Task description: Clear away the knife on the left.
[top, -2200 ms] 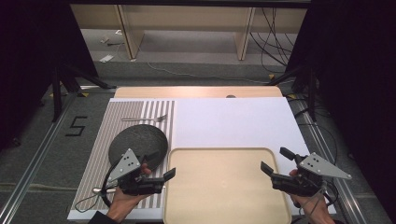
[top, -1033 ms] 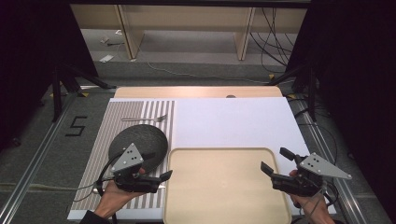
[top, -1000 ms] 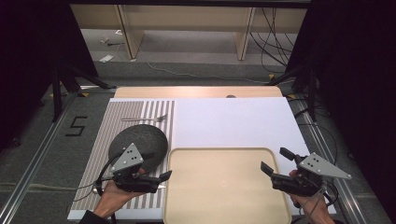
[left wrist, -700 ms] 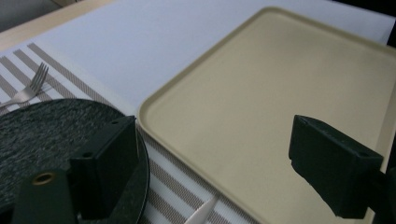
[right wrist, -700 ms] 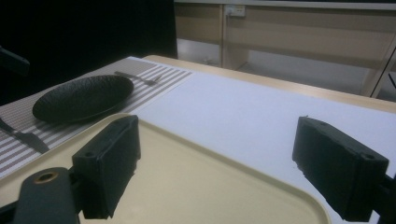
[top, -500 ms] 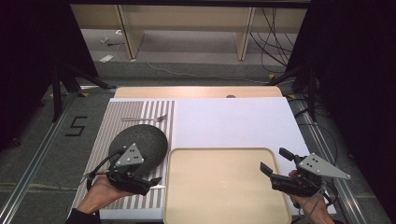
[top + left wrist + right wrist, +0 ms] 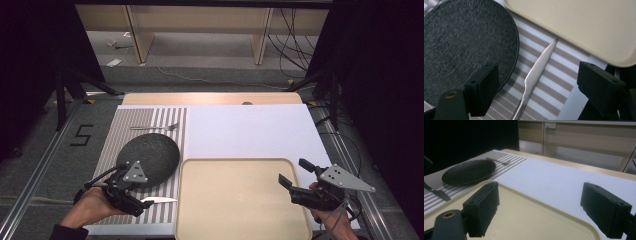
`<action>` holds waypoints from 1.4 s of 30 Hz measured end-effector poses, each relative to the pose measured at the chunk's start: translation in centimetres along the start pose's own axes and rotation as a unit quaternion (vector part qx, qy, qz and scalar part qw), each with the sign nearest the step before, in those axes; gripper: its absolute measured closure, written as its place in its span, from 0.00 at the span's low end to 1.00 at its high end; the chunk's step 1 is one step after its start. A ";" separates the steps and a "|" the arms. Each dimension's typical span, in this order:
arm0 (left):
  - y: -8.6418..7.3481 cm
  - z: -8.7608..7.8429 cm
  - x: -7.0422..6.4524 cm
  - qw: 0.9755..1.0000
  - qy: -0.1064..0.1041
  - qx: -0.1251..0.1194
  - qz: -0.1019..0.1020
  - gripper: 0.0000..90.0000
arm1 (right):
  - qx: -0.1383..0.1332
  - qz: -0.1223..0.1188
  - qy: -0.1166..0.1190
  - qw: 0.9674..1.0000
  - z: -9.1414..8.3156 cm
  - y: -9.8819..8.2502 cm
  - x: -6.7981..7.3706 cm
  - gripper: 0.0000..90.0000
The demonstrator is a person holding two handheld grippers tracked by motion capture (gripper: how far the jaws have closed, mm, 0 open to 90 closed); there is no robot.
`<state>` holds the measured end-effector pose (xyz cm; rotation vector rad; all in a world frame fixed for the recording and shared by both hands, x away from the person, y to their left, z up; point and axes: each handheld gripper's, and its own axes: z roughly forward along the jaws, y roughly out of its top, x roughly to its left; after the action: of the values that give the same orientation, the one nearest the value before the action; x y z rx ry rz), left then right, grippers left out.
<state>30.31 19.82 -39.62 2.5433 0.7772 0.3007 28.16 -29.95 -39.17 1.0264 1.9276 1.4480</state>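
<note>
My left claw (image 7: 537,82) is spread wide above the knife (image 7: 534,75), which lies on the striped mat (image 7: 554,90) between dark plate (image 7: 461,45) and tray (image 7: 584,25); my right claw (image 7: 295,175) gapes over the tray.

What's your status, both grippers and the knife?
Left gripper open, straddling the knife on the striped placemat. Right gripper open, empty, over the beige tray. Black plate close beside the knife.

the left gripper (image 7: 131,199) has swung down over the knife (image 7: 158,200).
</note>
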 end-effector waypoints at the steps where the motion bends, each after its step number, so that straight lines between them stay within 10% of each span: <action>1: -0.2 0.0 0.2 1.000 -0.005 0.005 -0.002 0.23 | 0.001 0.002 0.000 1.000 0.0 0.0 0.0 0.18; 14: -2.5 1.9 2.0 0.995 0.007 0.099 -0.005 0.24 | 0.003 0.000 0.000 1.000 0.0 0.0 0.0 0.18; 42: -4.6 4.7 4.0 0.992 -0.020 0.124 -0.030 0.41 | 0.004 -0.003 0.002 1.000 0.1 0.0 0.1 0.18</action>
<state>32.97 23.78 -45.71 2.7404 0.9237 0.1410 28.22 -29.84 -39.25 1.0200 1.9403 1.4410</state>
